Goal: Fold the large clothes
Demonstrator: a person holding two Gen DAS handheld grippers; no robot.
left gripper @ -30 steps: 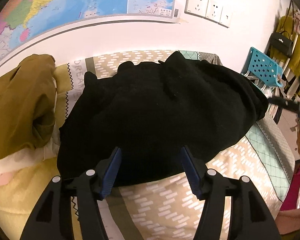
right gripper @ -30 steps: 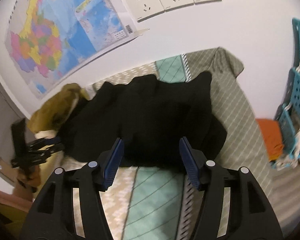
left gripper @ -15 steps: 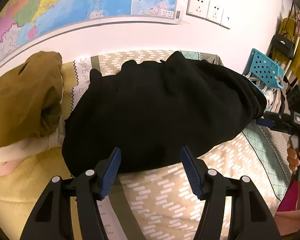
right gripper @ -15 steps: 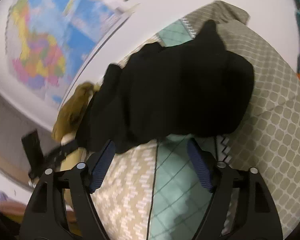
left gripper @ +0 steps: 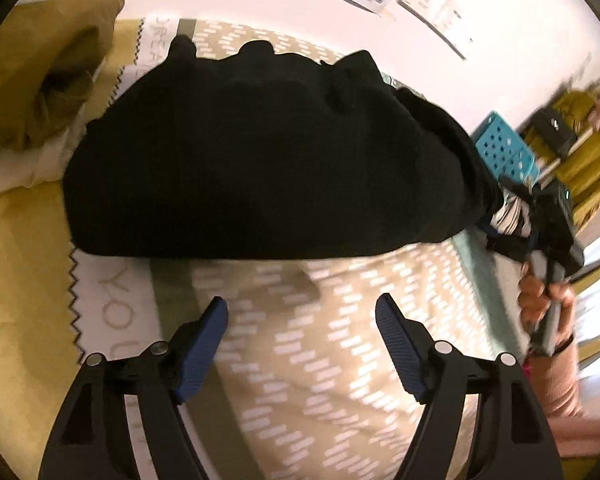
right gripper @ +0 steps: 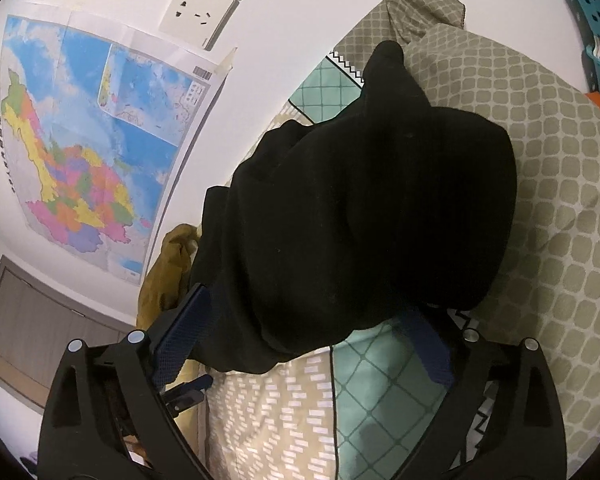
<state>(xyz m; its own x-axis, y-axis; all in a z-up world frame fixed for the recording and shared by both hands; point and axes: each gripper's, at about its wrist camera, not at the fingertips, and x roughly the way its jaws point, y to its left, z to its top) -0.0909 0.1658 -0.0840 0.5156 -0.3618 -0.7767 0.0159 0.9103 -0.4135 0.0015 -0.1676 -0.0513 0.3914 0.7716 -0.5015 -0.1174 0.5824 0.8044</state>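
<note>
Black garment (left gripper: 268, 168) lying in a rounded, folded heap on the patchwork bedspread (left gripper: 340, 360), near the white wall (left gripper: 460, 92), with a mustard-yellow garment (left gripper: 40, 76) bunched just beside it on one end. Left gripper (left gripper: 302, 320) hanging over bare bedspread short of the heap's near edge, jaws opening, nothing between the blue pads (left gripper: 204, 344), no contact with the cloth. Right gripper (right gripper: 308, 344) at the other end of the heap, jaws opening and spread wide, with the drooping edge of the black garment (right gripper: 360, 220) lying between the two pads (right gripper: 180, 340); the far pad partly covered by cloth, the near pad clear of it, so no pinch visible. In the left wrist view, the right gripper (left gripper: 512, 236) seen blurred at the heap's end, held by a hand (left gripper: 540, 300) in a pink sleeve (left gripper: 560, 384). Map (right gripper: 84, 152) and power sockets (right gripper: 200, 12) on the wall above the bed; blue perforated basket (left gripper: 504, 152) beyond the bed's far end.
</note>
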